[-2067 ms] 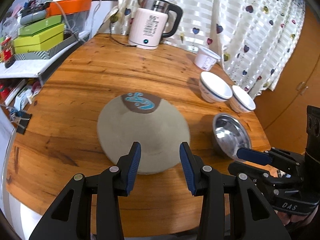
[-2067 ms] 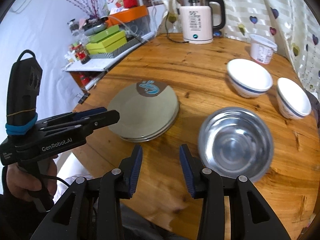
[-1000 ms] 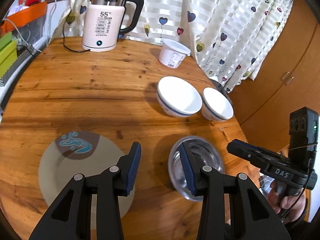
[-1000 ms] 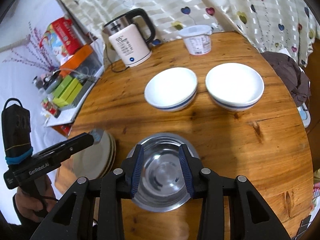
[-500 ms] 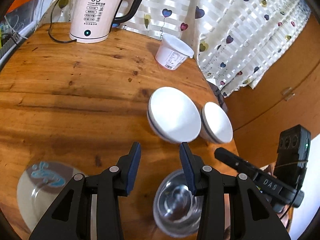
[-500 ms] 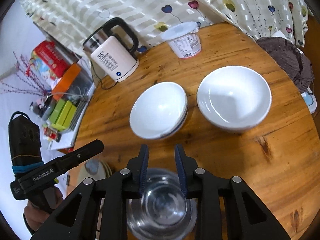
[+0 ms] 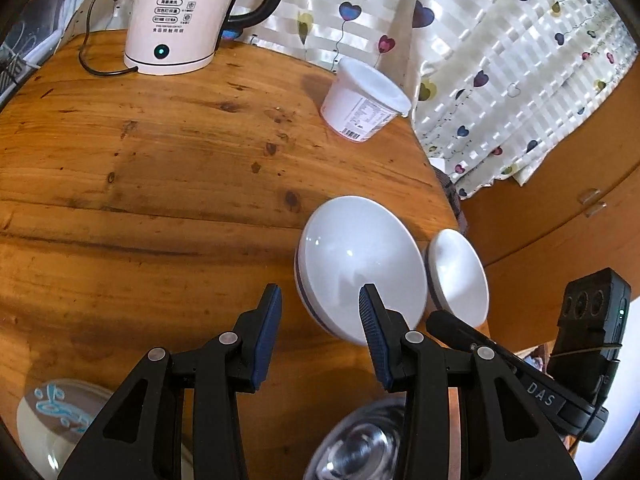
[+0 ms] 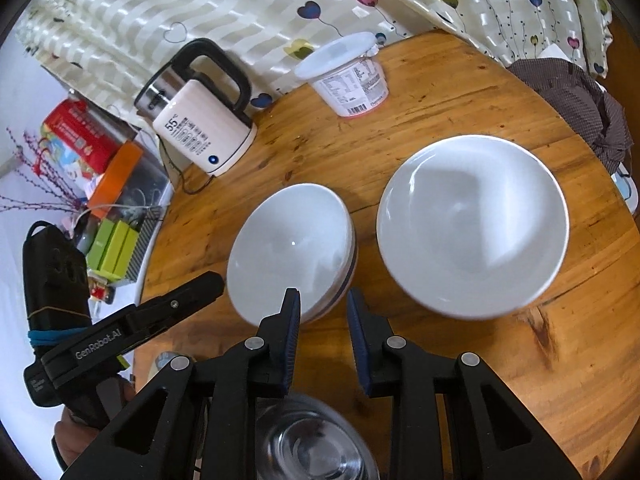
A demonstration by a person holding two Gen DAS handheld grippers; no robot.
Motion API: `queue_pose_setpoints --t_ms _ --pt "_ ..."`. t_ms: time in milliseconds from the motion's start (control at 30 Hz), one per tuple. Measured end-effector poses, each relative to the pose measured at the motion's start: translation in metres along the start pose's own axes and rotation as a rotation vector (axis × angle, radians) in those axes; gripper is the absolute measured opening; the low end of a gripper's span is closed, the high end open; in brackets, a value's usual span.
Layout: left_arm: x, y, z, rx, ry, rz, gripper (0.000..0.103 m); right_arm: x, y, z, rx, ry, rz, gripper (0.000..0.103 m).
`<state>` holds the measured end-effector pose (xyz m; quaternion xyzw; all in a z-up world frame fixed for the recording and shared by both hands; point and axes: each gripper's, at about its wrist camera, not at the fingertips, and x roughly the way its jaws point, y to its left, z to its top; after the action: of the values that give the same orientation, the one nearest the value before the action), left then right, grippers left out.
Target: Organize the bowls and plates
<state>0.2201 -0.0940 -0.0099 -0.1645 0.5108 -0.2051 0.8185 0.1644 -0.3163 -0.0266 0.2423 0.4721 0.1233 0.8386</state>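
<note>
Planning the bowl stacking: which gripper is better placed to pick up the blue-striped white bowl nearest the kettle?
Probably the right gripper: its closing, empty jaws sit at that blue-striped bowl's near rim. The left gripper is also close, one finger overlapping the bowl, but it straddles mostly bare table.

A lived-in home dining corner.
A round wooden table [image 8: 480,360] holds an electric kettle [image 8: 200,136], a yogurt tub [image 8: 348,80] and white bowls [image 8: 472,224]; heart-print curtains [image 7: 500,60] hang behind, with colourful boxes [image 8: 116,248] on a side shelf.
</note>
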Motion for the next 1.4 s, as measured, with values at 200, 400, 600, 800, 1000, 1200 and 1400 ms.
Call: queue_pose_setpoints --t_ms 200,400,600,800,1000,1200,1400 --pt "0.015 0.001 0.005 0.012 0.025 0.002 0.038 0.011 -0.006 0.004 0.019 0.013 -0.003 0.024" --pt "0.025 0.002 0.006 0.016 0.044 0.0 0.027 0.017 -0.003 0.007 0.012 0.019 -0.007 0.018" --pt "0.025 0.001 0.005 0.029 0.039 0.01 0.026 0.017 -0.001 0.006 0.001 0.018 -0.018 0.017" --pt "0.017 -0.001 0.003 0.041 0.023 0.014 0.026 0.01 0.006 0.006 -0.021 0.003 -0.022 0.017" --pt "0.016 -0.001 0.0 0.044 0.02 0.017 0.026 0.01 0.008 0.003 -0.031 0.001 -0.029 0.015" --pt "0.018 -0.001 0.0 0.043 0.021 0.015 0.026 0.01 0.007 0.005 -0.026 0.004 -0.027 0.015" --pt "0.021 0.001 -0.001 0.04 0.03 0.017 0.026 0.017 0.002 0.008 -0.009 0.018 -0.04 0.016"
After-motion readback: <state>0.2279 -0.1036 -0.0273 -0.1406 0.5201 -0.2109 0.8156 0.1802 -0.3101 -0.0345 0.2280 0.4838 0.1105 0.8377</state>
